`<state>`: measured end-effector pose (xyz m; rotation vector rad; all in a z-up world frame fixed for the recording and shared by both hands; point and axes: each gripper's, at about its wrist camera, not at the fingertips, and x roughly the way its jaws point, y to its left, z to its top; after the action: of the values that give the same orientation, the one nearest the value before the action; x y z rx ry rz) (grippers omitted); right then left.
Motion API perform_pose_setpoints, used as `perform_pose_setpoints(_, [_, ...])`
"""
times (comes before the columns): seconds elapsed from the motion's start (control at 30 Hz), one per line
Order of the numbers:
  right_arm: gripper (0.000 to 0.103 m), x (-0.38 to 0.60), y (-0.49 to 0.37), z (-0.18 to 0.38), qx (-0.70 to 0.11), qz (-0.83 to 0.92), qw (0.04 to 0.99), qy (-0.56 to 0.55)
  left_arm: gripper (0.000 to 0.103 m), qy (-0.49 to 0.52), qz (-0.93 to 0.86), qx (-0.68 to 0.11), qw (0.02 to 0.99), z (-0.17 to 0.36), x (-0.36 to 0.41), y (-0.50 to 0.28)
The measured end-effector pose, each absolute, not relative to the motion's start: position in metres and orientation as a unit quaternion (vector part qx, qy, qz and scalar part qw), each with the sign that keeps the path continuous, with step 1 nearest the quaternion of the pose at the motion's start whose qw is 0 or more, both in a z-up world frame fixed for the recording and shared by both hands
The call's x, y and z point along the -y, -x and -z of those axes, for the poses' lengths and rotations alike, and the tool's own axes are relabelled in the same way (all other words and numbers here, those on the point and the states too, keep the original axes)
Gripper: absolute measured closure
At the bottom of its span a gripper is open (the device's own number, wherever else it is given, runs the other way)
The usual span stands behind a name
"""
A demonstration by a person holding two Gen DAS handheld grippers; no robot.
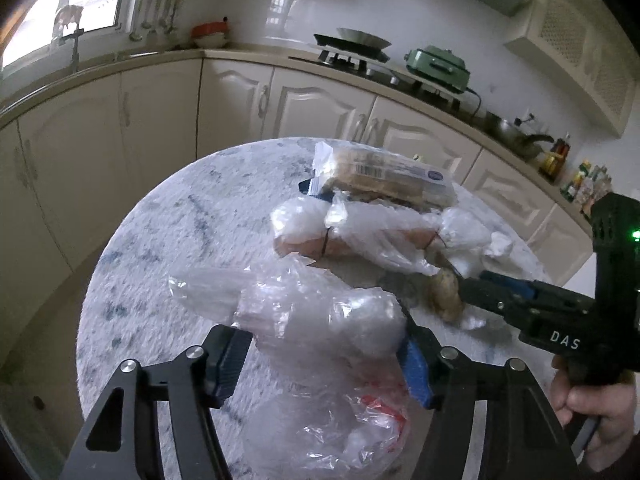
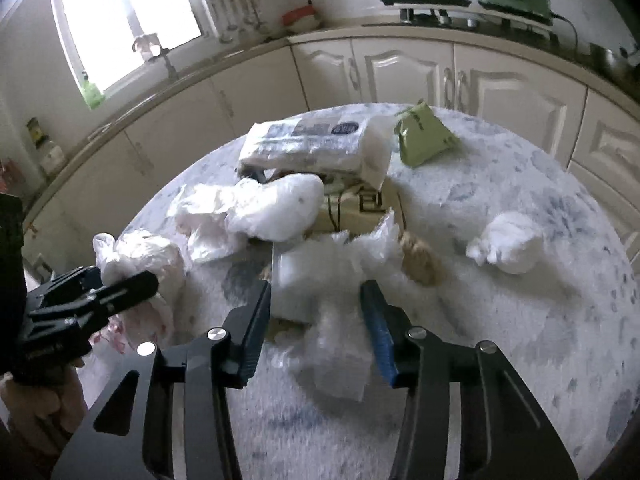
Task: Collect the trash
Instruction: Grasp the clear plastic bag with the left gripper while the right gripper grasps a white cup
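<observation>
The left hand-held gripper (image 1: 324, 360) squeezes a clear crumpled plastic bag (image 1: 320, 320), left of the brown lump (image 2: 418, 258) on the round table (image 2: 500, 320). Just below the lump, the right hand-held gripper (image 2: 316, 320) is spread wide around white plastic scraps (image 2: 332, 264). Right of the lump sits a white wad (image 2: 508, 246).

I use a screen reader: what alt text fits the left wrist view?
The left gripper clamps a crumpled clear plastic bag above a round marble table strewn with more bags and a wrapped packet. The right gripper reaches in from the right.
</observation>
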<state>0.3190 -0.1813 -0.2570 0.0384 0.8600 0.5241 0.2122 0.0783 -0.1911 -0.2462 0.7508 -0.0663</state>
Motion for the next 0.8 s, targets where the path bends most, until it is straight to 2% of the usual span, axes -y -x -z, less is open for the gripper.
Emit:
perform_pose_setpoints(0.23, [0.056, 0.189, -0.311, 0.244, -0.387, -0.237, 0.891, -0.026, 0.042, 0.107, 0.029, -0.364, 0.925, 0.188, -0.060, -0.184])
perform_pose_setpoints(0.47, [0.054, 0.155, -0.323, 0.244, -0.380, -0.261, 0.887, 0.033, 0.042, 0.113, 0.031, -0.366, 0.923, 0.186, -0.059, -0.183])
perform_pose_setpoints(0.6, [0.057, 0.149, -0.333, 0.253, -0.387, -0.260, 0.884, 0.038, 0.042, 0.116, 0.031, -0.366, 0.923, 0.185, -0.060, -0.183])
perform_pose_setpoints(0.7, [0.070, 0.157, -0.335, 0.251, -0.386, -0.269, 0.882, 0.023, 0.042, 0.115, 0.031, -0.367, 0.923, 0.184, -0.059, -0.182])
perform_pose_setpoints(0.8, [0.070, 0.158, -0.337, 0.250, -0.389, -0.269, 0.881, 0.027, 0.042, 0.117, 0.035, -0.367, 0.922, 0.183, -0.058, -0.182])
